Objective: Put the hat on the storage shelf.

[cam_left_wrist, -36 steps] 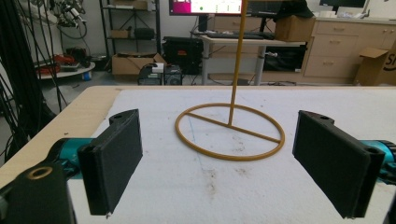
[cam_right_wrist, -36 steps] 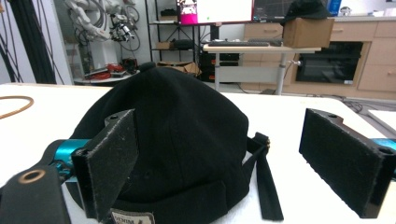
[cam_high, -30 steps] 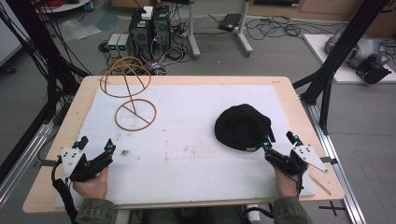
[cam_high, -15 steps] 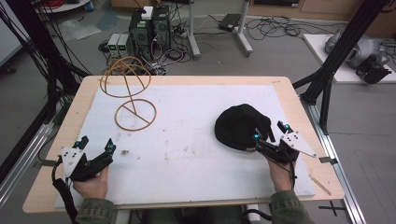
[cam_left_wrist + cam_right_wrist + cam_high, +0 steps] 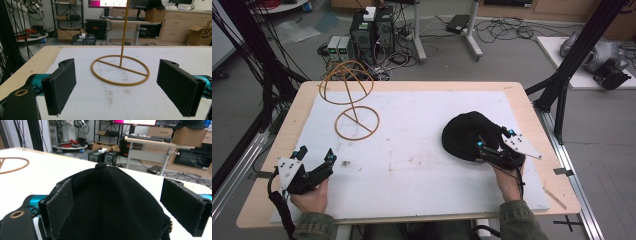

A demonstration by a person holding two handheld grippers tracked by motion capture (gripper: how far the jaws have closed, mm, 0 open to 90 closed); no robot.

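Observation:
A black cap [image 5: 467, 132] lies on the right half of the white mat [image 5: 422, 150]. My right gripper [image 5: 495, 139] is open at the cap's near right edge. In the right gripper view the cap [image 5: 112, 200] bulges between the two spread pads [image 5: 61, 205], and I cannot tell whether they touch it. A yellow wire stand [image 5: 356, 121] with a ring base and a looped top stands at the far left. My left gripper [image 5: 317, 154] is open near the front left of the mat and holds nothing. In the left gripper view it points at the stand's base ring [image 5: 120, 70].
The wooden table [image 5: 522, 100] borders the mat on all sides. Black frame posts [image 5: 562, 85] rise at the right and left edges. Computers and cables [image 5: 372, 30] sit on the floor beyond the far edge. Small dark stains [image 5: 346, 163] mark the mat.
My right gripper has moved forward and left until its open jaws reach the cap's near edge. The left gripper and the stand have stayed put.

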